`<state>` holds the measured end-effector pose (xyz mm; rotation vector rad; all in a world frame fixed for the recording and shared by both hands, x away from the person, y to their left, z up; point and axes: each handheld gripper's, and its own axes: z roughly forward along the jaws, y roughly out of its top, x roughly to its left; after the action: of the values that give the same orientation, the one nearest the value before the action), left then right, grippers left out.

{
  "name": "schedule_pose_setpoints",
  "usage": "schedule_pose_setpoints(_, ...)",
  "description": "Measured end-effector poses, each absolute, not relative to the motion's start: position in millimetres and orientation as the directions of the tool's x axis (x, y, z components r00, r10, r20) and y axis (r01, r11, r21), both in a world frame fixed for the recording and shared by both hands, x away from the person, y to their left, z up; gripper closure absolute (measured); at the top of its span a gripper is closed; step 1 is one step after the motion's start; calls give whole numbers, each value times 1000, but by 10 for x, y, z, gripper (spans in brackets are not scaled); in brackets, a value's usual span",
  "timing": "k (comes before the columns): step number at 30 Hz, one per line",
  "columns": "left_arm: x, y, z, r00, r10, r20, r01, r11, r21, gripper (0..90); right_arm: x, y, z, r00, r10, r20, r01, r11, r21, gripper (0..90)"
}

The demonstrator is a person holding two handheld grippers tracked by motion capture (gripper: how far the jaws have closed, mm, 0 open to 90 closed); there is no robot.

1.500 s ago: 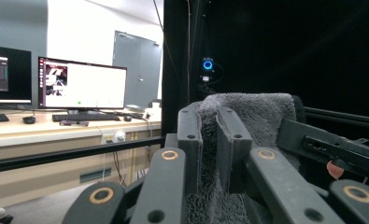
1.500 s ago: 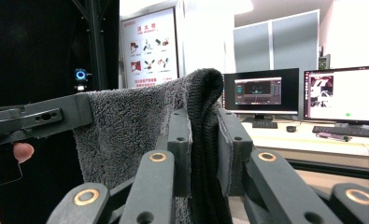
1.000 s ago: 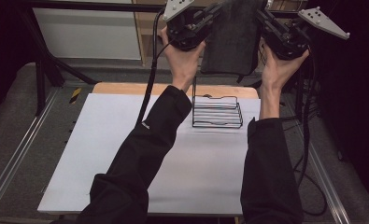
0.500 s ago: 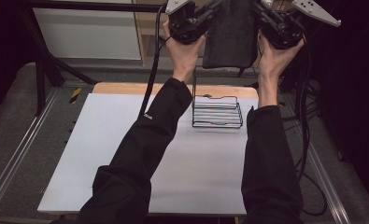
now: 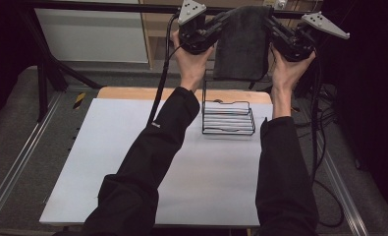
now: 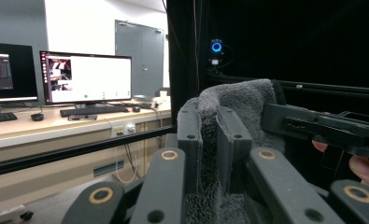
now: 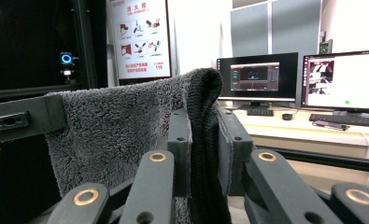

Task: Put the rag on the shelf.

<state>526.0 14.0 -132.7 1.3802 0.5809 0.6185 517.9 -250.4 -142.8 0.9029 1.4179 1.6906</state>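
A dark grey fluffy towel [image 5: 242, 44] hangs stretched between my two grippers, high above the far end of the table. My left gripper [image 5: 220, 22] is shut on its left top corner, and in the left gripper view the towel [image 6: 240, 100] is pinched between the jaws of the left gripper [image 6: 209, 135]. My right gripper [image 5: 272, 22] is shut on the right top corner; the right gripper view shows the towel [image 7: 121, 126] clamped in the right gripper [image 7: 203, 140]. Below the towel stands a black wire rack [image 5: 228, 118] with an upright post, on the white table [image 5: 108, 162].
The white table has a wooden strip [image 5: 132, 92] along its far edge. Metal rails [image 5: 19, 162] run along both sides. Cables [image 5: 324, 147] hang at the right. Monitors [image 6: 86, 77] and a desk stand beyond the table in the gripper views.
Both hands have come down and toward me a little with the towel still stretched between them. The rack has not moved.
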Motion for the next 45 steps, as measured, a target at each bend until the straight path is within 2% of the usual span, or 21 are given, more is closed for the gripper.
schedule_pose_setpoints(28,5307,192,-1704,729,684,3,20,-26,999,801,5125,-2586,-1891,-473,879,63,30,-55,998,771)
schedule_pose_setpoints(45,5147,284,-1819,761,648,25,11,-52,999,801,4975,-2589,-1992,-487,872,44,39,-29,999,768)
